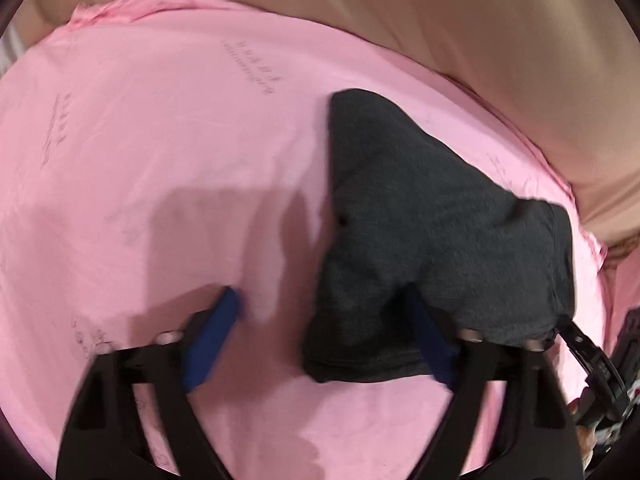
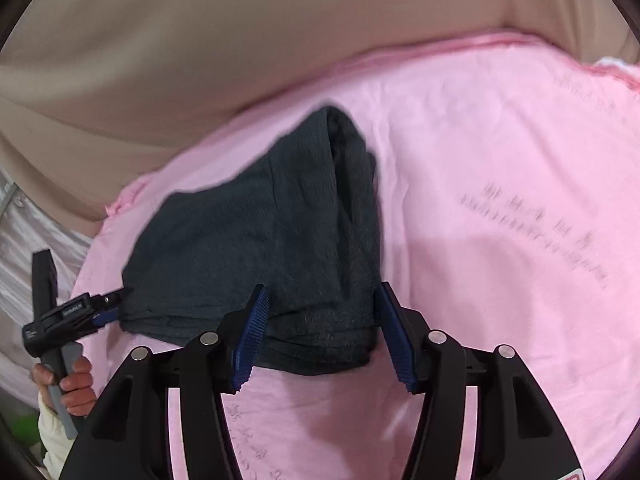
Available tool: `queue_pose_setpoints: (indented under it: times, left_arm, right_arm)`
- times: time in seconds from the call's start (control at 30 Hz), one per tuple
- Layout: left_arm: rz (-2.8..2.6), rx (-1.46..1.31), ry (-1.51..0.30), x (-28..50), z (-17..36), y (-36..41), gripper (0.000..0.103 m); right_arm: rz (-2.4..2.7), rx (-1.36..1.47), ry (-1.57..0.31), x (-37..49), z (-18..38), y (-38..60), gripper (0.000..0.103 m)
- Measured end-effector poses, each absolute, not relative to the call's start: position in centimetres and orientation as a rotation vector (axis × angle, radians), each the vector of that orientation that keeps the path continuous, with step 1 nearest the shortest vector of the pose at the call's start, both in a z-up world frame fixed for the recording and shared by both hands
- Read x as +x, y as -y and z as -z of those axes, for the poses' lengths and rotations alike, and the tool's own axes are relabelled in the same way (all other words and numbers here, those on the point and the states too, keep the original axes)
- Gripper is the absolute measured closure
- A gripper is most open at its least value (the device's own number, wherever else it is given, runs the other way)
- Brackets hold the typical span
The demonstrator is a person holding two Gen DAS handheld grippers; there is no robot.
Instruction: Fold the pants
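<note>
Lying: dark folded pants [image 2: 280, 248] on pink sheet [image 2: 500, 200].
Right gripper [image 2: 320, 332]: jaws spread, straddling the pants' near edge.
Left gripper [image 1: 324, 328]: jaws apart, pants against its right finger.

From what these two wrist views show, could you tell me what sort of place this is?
Probably a bedroom: the dark folded pants lie on a pink printed sheet, with beige padded upholstery, perhaps a headboard, behind.
</note>
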State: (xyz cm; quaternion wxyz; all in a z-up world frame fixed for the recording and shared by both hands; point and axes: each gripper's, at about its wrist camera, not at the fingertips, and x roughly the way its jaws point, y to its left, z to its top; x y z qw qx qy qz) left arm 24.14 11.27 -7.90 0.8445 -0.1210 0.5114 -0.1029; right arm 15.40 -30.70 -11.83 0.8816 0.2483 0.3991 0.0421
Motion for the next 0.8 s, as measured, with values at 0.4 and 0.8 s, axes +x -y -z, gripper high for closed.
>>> queue_pose_setpoints:
  times: [0.4,0.8]
  left_arm:
    - [0.215,-0.286,-1.161,22.6,6.8,-13.1,0.050]
    - [0.231,-0.239,-1.145,22.4,7.3,-11.3,0.012]
  right_arm:
    - [-0.031,0.660,-0.818,10.0,12.2,35.8,0.078]
    - [-0.105,0.426,-0.786,13.1,8.4,30.2,0.090]
